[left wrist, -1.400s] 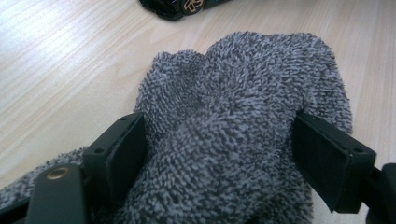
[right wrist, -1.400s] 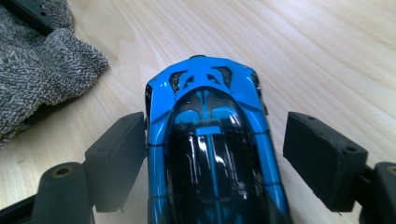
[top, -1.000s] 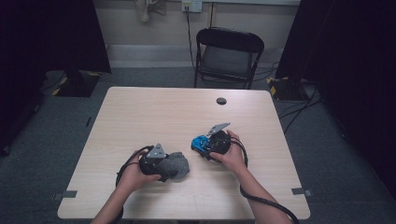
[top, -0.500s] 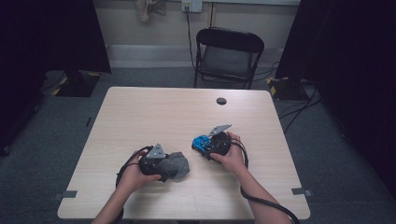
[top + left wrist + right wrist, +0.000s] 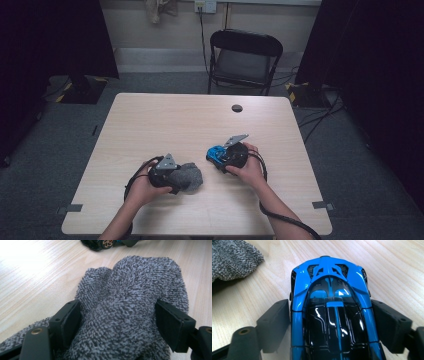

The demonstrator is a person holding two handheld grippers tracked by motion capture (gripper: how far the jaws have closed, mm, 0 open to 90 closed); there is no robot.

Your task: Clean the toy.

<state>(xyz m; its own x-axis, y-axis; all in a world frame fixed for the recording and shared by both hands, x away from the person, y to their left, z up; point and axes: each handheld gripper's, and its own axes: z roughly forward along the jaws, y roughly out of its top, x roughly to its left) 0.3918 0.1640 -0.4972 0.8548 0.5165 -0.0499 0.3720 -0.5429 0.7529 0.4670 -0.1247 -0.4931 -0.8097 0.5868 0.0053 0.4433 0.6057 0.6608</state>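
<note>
A: Start with the high view. Where are your hands?

B: Both come in from the bottom of the frame. Your left gripper [image 5: 186,176] sits lower left of centre on the table [image 5: 165,120], buried in a grey cloth [image 5: 192,176]. Your right gripper [image 5: 216,155] is just right of centre, on a small blue toy car [image 5: 216,153]. The cloth and the car lie near each other but apart. A black chair [image 5: 245,60] stands beyond the far edge, at the top of the frame.

A: And the left gripper view?

B: Your left gripper [image 5: 117,315] has its two black jaws rising from the bottom corners, standing fairly wide, with the fluffy cloth [image 5: 130,302] bunched between them. The pads press into the pile on both sides, so you have hold of it. At the top edge of the frame a dark part of the car [image 5: 105,243], with a copper-coloured wheel, lies on the table [image 5: 37,272].

A: The right gripper view?

B: Your right gripper [image 5: 329,320] straddles the car [image 5: 329,302], which fills the centre, blue with a glossy black roof. The jaws have just been opening a little; they stand wide, and both pads still sit against the car's flanks, so you are gripping it. A corner of the cloth [image 5: 232,257] shows in the upper left, lying on the table [image 5: 392,265].
</note>
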